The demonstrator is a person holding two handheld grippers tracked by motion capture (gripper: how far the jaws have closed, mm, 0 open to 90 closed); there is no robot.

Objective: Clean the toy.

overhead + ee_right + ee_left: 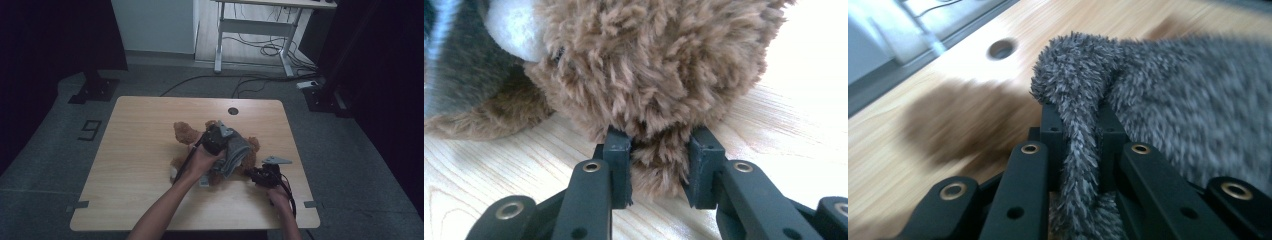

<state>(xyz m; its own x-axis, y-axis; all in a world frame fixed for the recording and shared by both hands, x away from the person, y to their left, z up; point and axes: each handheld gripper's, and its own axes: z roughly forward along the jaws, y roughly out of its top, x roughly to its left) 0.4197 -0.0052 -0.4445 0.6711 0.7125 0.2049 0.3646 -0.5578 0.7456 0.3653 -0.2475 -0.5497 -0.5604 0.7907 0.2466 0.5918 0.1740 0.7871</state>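
A brown plush teddy bear [187, 134] lies on the wooden table [140, 150], partly covered by a fuzzy grey cloth garment [236, 152]. My left gripper [218, 137] is over the bear's middle and is shut on a fold of the grey cloth [1078, 115], which runs up between its black jaws. At the bear's right side, low on the table, my right gripper [251, 174] is shut on a brown furry limb of the bear [659, 150]. A white patch of the bear [516, 25] shows at the upper left of the right gripper view.
A round cable hole [233, 111] sits near the table's far edge, and it appears again [1001, 48] in the left gripper view. Behind the table stand a white desk frame [252, 30] and floor cables [260, 80]. Bare wood lies to the left and front.
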